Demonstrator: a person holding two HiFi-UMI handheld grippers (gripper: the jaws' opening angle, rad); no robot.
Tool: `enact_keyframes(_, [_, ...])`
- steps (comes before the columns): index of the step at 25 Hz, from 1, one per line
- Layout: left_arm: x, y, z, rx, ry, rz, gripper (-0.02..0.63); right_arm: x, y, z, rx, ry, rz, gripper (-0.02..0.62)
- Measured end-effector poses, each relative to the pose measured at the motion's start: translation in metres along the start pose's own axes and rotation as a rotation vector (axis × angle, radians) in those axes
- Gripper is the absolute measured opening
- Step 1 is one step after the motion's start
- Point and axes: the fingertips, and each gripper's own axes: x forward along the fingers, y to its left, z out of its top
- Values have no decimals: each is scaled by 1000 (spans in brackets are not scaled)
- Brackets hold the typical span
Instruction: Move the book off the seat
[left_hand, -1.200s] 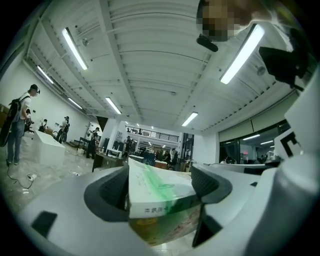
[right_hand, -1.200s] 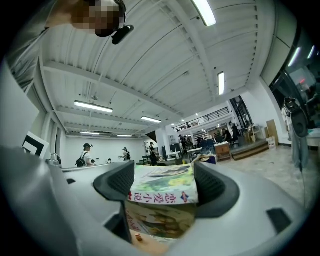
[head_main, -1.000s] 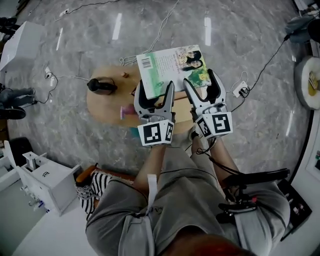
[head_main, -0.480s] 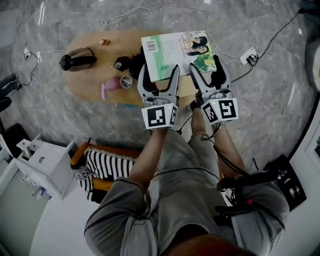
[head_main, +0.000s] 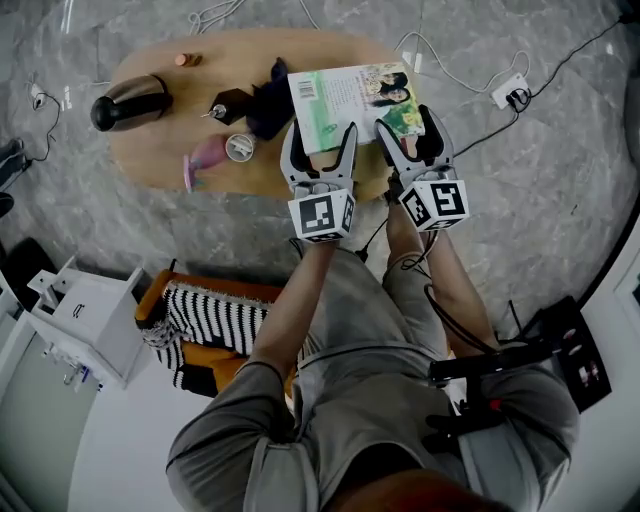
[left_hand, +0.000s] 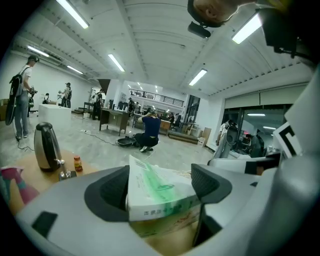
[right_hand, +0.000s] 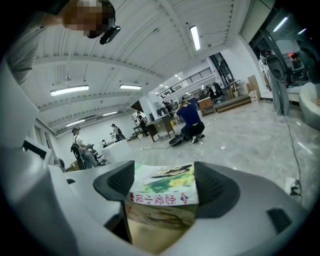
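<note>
A green-covered book (head_main: 345, 95) hangs over the right part of an oval wooden table (head_main: 150, 150), held by its near edge. My left gripper (head_main: 320, 140) is shut on the book's near left corner, and my right gripper (head_main: 408, 128) is shut on its near right corner. In the left gripper view the book (left_hand: 155, 192) sits wedged between the dark pads of the left gripper (left_hand: 160, 192). The right gripper view has the book's spine end (right_hand: 165, 197) clamped in the right gripper (right_hand: 162, 187). Whether the book touches the table is not visible.
On the table stand a dark kettle (head_main: 130, 100), a pink object (head_main: 205, 160), a small cup (head_main: 238, 147), a dark bottle (head_main: 232, 103) and a dark cloth (head_main: 270, 95). A striped seat (head_main: 215, 315) is at my left knee. Cables and a power strip (head_main: 510, 92) lie on the floor.
Both grippers have come down together with the book, from over the table's far edge to low over its right part. Both grips are unchanged.
</note>
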Motion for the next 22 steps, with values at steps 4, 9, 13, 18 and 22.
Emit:
enact_keyframes(4, [-14,6,-37,-40,43,26,394,-10,-2,-35,-17,41,5,362])
enact_keyframes(9, [-37,6,-83,-45,123,41,394,-31,-5,-83,-4,124,-17,362])
enact_keyframes(13, [-55,7,-136,-25,251,54,396,-48,-9,-129,-41,217,-17,362])
enact_keyframes(18, [-62,14,-198,-75,374,89,396,-55,-16,-179,-133,347,-17,362])
enact_keyframes(22, [-62,15,-213,-28,381,91,397,-58,-23,-213,-262,405,-39,362])
